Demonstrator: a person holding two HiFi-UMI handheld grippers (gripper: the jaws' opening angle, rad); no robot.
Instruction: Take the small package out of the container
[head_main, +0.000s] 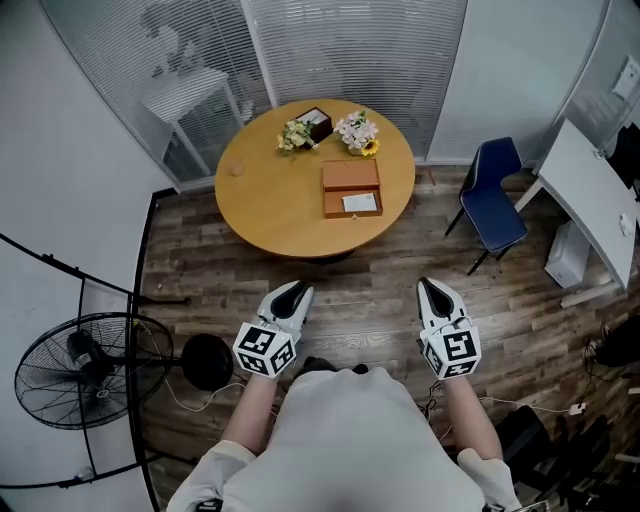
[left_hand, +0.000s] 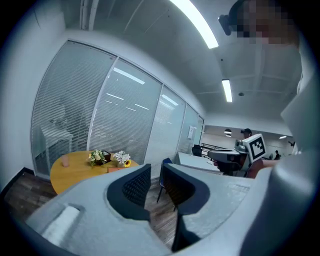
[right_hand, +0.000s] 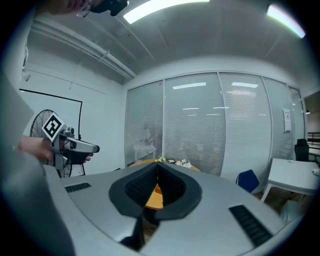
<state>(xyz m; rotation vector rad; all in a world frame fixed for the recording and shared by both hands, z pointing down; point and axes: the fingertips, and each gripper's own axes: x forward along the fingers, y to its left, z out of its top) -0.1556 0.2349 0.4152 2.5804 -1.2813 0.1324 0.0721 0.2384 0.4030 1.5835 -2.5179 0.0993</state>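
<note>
An open brown box (head_main: 351, 188) lies on the round wooden table (head_main: 270, 205), and a small white package (head_main: 360, 203) rests in its near half. Both grippers hover over the floor well short of the table, pointing toward it. My left gripper (head_main: 296, 290) (left_hand: 156, 172) has a narrow gap between its pads with nothing in it. The tips of my right gripper (head_main: 430, 287) (right_hand: 157, 167) meet and hold nothing. The left gripper view has the table (left_hand: 75, 162) and box (left_hand: 114, 169) far off at the left.
Two flower bunches (head_main: 298, 130) (head_main: 357, 132) and a pink cup (head_main: 236, 169) stand on the table's far side. A blue chair (head_main: 497, 195) and white desk (head_main: 595, 200) are at the right. A floor fan (head_main: 85, 370) stands at the near left, and glass walls lie behind the table.
</note>
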